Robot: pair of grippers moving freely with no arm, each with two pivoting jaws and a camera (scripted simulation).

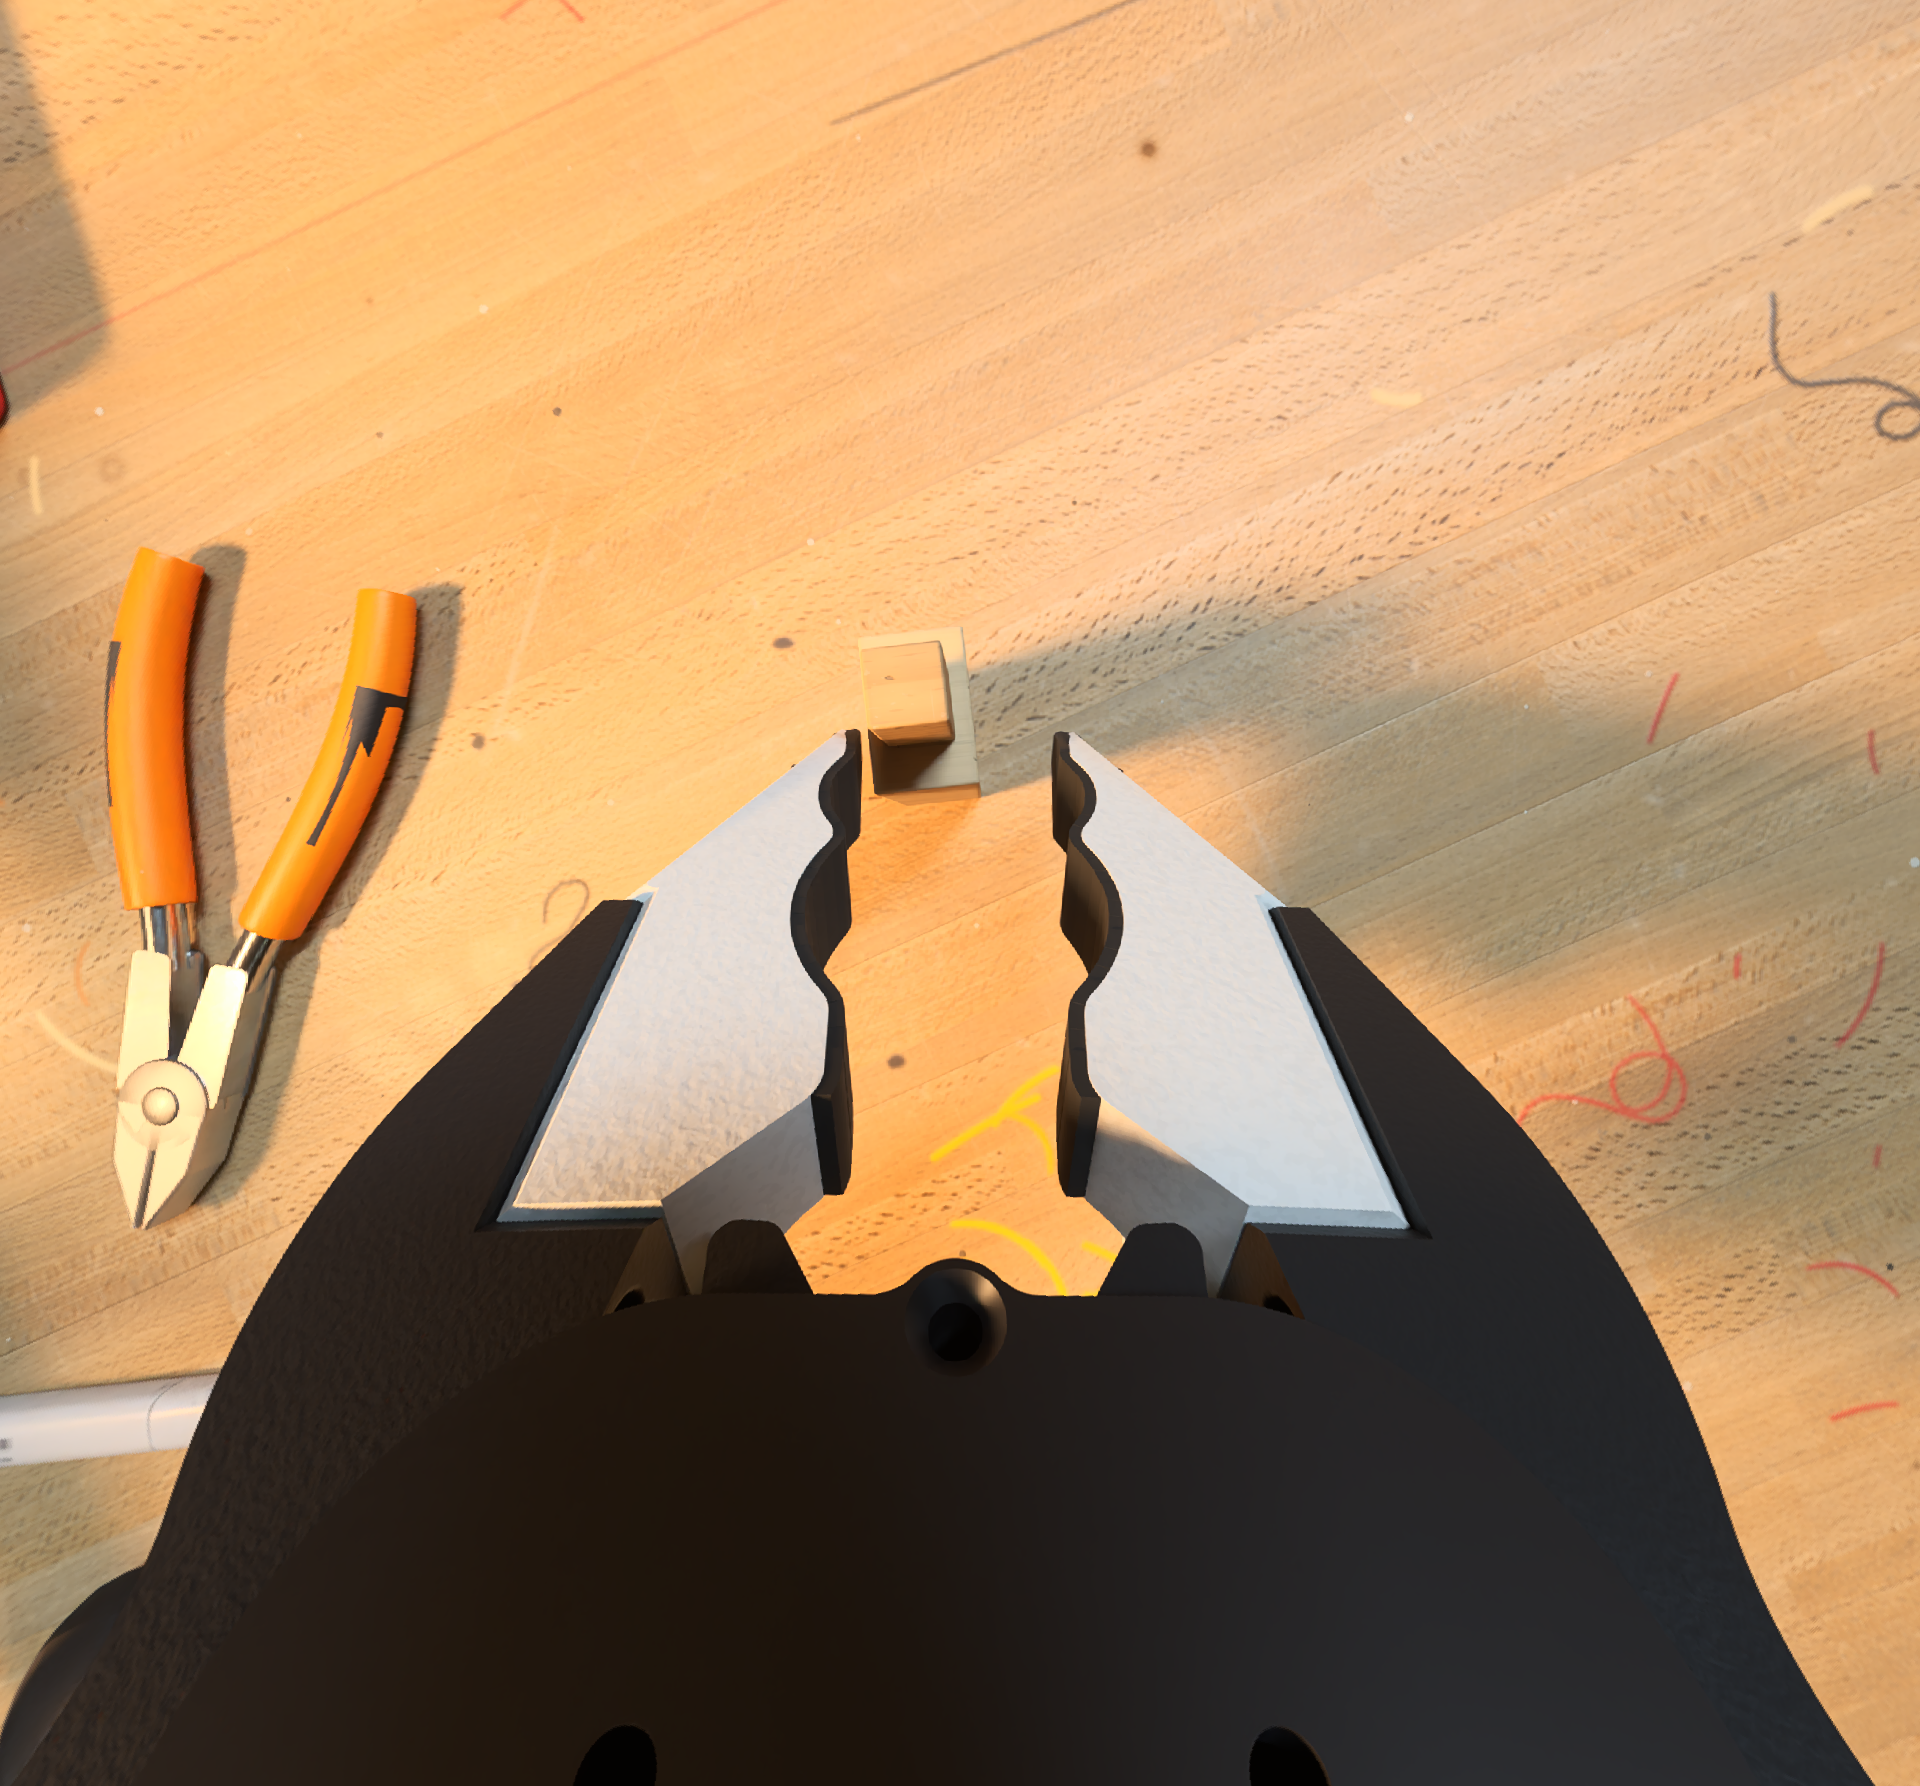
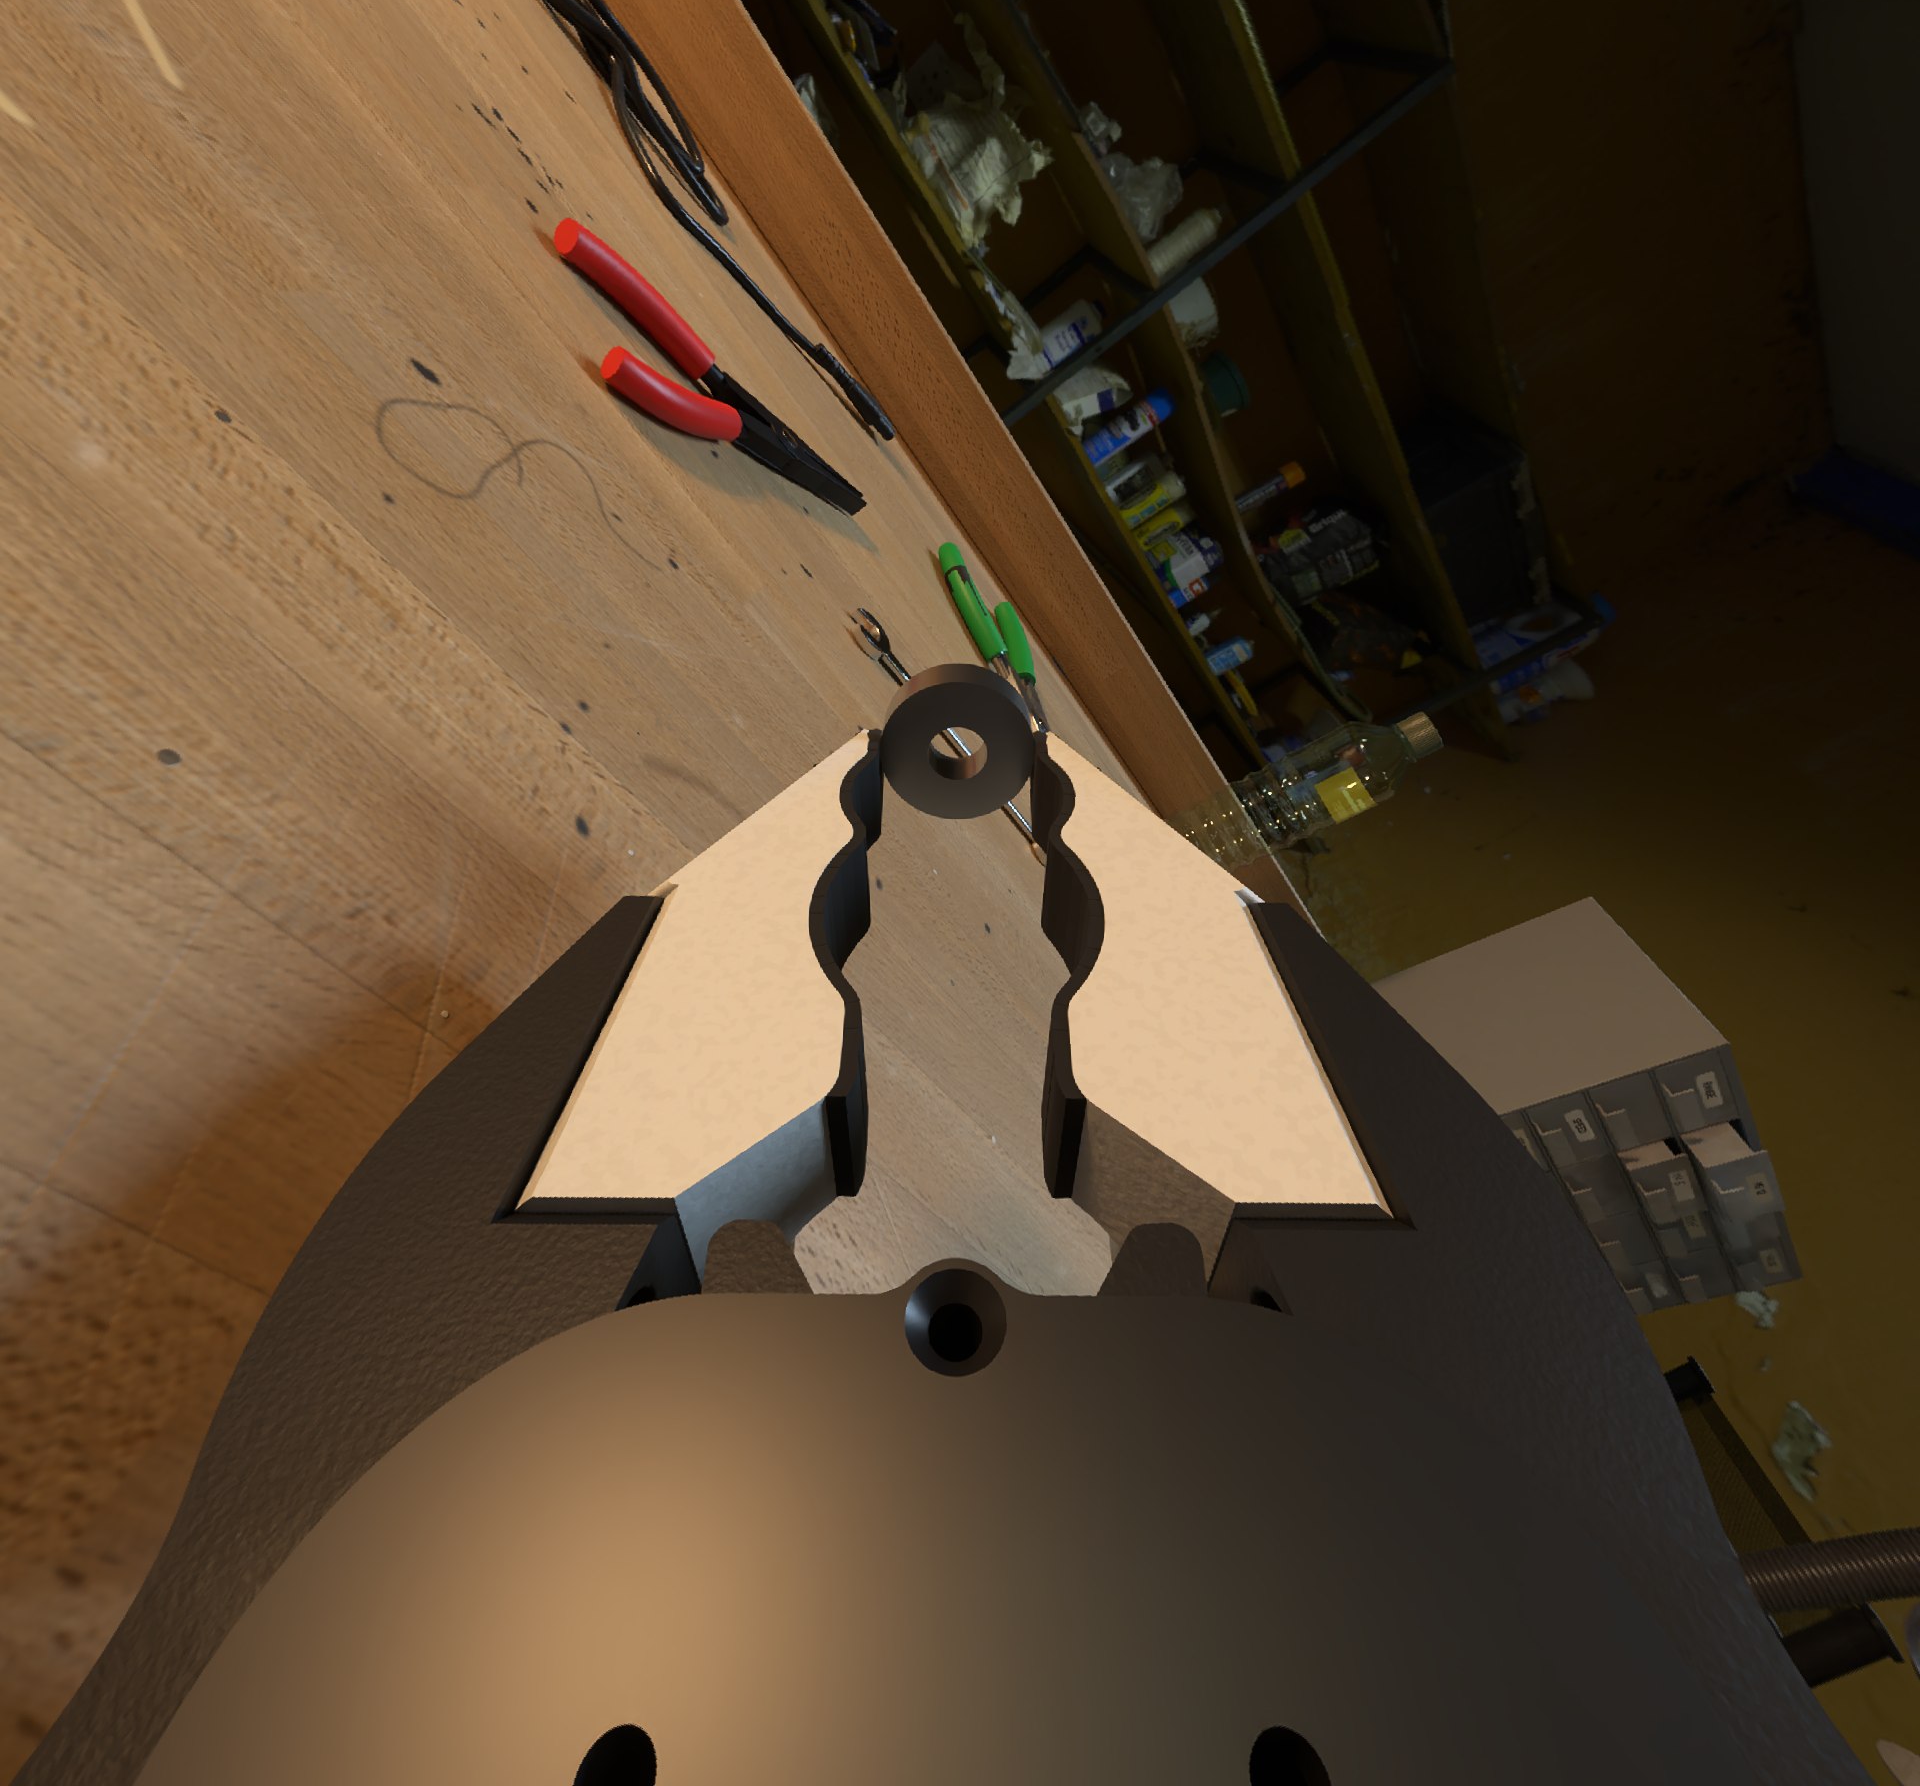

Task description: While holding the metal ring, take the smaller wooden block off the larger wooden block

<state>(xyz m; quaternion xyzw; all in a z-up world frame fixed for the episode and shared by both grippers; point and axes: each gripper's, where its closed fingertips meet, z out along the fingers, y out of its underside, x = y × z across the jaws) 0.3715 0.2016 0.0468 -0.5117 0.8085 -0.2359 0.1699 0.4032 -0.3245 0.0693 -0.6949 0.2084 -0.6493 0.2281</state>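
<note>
The left gripper [image 1: 956,749], black with pale grey finger plates, hovers over a scuffed light wooden workbench [image 1: 1247,386] with its jaws spread apart and nothing between them. Just beyond its fingertips, slightly left of centre, the small tan wooden block [image 1: 906,692] sits on top of the larger, paler wooden block [image 1: 951,768], which lies flat on the bench. To the left lie orange-handled cutting pliers [image 1: 208,884] with their handles splayed, and a white marker pen [image 1: 99,1419] pokes in at the lower left edge; its small print is too blurred to read. The right gripper [image 2: 956,749] has its jaws clamped on a dark grey metal ring [image 2: 957,741], held upright at the fingertips above the bench, its hole facing the camera. Beyond the ring lie green-handled pliers [image 2: 987,619], then red-handled pliers [image 2: 675,365], and farthest a black cable [image 2: 644,105] along the bench edge. Past the edge stand dim shelves of clutter [image 2: 1143,334] and a grey drawer cabinet [image 2: 1621,1113] bearing small labels.
</note>
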